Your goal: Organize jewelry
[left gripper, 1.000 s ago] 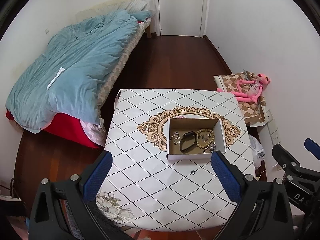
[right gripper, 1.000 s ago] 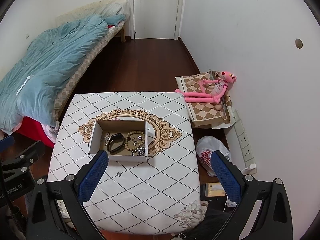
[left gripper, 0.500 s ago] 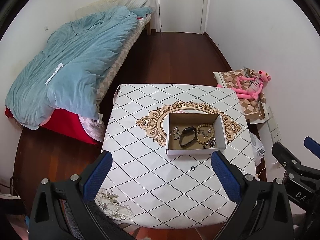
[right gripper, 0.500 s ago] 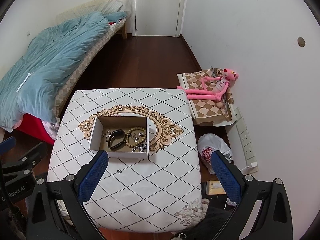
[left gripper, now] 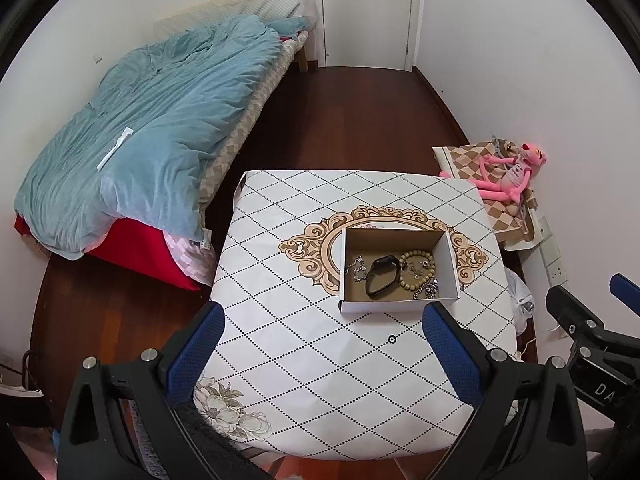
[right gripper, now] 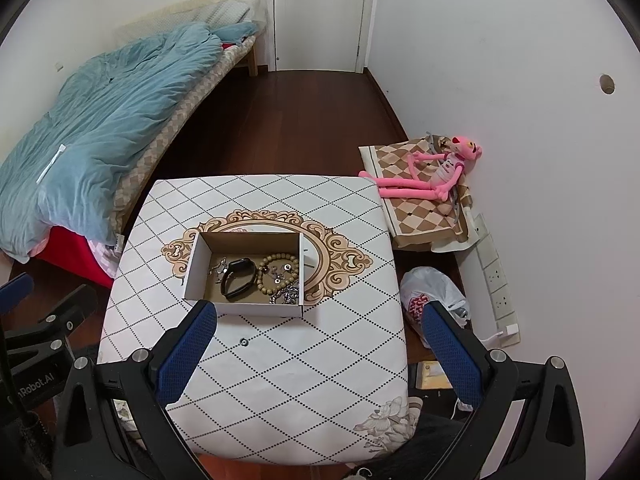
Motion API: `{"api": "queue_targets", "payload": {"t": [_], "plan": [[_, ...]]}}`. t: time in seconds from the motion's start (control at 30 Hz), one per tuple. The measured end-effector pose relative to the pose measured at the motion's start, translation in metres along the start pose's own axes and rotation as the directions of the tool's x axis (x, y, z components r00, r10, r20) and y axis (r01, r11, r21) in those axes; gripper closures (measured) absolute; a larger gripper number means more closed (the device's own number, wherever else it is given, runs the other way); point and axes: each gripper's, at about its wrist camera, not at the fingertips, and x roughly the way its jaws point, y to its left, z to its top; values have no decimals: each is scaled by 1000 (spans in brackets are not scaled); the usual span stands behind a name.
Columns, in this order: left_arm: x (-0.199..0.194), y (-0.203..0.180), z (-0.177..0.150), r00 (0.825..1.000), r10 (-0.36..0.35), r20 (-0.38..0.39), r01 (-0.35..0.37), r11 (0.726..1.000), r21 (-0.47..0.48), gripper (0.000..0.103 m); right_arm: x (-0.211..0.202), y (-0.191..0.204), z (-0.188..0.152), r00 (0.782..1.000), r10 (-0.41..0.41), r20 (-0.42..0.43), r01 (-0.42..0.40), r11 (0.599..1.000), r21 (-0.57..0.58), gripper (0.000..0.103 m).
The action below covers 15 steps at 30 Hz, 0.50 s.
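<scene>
Left tool (left gripper: pixel 324 344) and right tool (right gripper: pixel 320 344) gape above box (right gripper: pixel 244 308).

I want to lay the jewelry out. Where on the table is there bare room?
The table is bare between the cardboard box and the near edge, also left and right of the box. Inside the box it is crowded: black band, bead bracelet, chains.

Only a few bits of lettering show. The left gripper's (right gripper: pixel 36 344) black body, seen from the right wrist camera, carries pale letters reading "nRobot.AI", its start cut off. The right gripper's (left gripper: pixel 600 344) body, in the left wrist view, shows "DA", the rest out of frame. The white plastic bag (right gripper: pixel 434 294) on the floor has red print, too crumpled to read.
</scene>
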Motion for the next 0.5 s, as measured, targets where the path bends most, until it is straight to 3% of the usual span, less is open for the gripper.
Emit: {"api": "queue_targets", "payload": {"t": [0.5], "plan": [[1, -1, 0, 1000, 0, -4, 0, 1000, 2, 2, 1, -2, 1, 1000, 0, 0, 0, 1000, -2, 0]]}}
